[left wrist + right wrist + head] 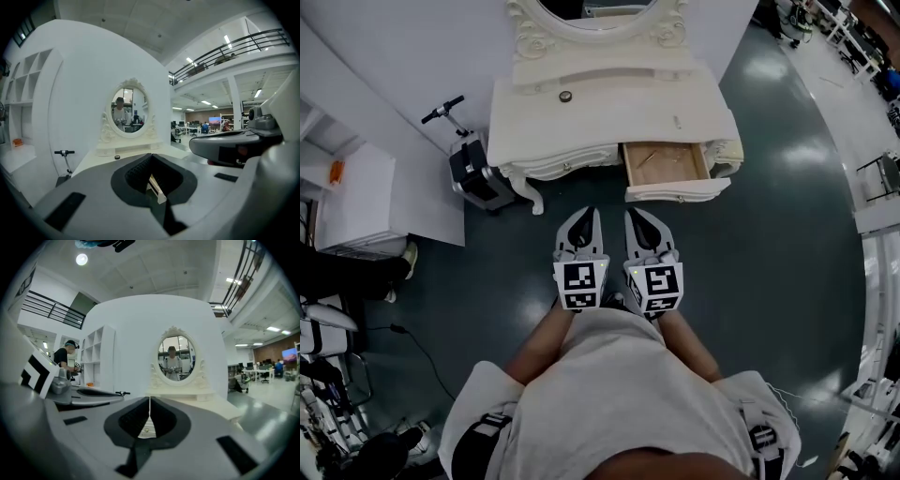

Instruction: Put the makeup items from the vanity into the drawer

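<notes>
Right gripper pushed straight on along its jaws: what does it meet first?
Probably the front of the open drawer: the shut right gripper points at it, with nothing visible between. Depth is unclear.

- Bright, even overhead lighting throughout; pale glare patches on the dark glossy floor (769,244).
- White vanity (581,112) close to overexposed, with carved detail washed out.
- Strong fisheye bending and black corner vignetting in both gripper views.
- Blown-out ceiling strip lights (228,40) and round lamp (81,259).
- Nearest foreground soft; distant hall sharper.
</notes>
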Available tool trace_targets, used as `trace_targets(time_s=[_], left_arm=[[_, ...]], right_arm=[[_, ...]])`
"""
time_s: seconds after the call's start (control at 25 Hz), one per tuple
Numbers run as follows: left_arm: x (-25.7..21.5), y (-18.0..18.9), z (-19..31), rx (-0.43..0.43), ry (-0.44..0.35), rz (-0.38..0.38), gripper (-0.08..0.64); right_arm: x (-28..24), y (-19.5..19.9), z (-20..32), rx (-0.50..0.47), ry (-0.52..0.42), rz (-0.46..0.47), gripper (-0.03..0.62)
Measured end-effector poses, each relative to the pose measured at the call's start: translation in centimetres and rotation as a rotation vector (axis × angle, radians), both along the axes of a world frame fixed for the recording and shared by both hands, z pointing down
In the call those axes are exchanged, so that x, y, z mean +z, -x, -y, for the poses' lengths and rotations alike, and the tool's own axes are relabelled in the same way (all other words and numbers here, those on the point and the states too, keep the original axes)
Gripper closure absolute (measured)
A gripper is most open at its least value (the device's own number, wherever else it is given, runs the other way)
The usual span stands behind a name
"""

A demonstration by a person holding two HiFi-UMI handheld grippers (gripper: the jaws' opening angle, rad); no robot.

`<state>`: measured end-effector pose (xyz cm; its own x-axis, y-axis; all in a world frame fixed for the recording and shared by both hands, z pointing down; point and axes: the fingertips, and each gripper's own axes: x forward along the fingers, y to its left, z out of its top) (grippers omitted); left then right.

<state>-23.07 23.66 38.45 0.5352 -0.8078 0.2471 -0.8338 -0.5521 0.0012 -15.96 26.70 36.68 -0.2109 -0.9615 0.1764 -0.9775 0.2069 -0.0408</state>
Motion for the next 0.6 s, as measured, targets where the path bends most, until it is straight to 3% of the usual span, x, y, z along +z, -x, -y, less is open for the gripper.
trace_targets(time_s=[0.32, 0.6], left_arm=[[1.3, -1.5, 4.4, 0.032, 0.015, 0.011, 0.554], [2.2, -0.5, 12.1, 0.024, 0.034, 0.036, 0.554]], right_arm=[[1.2, -1.7, 4.4, 0.044, 0.027, -0.003, 0.577], [2.4, -0.6, 12.0, 0.031, 0.067, 0.005, 0.577]])
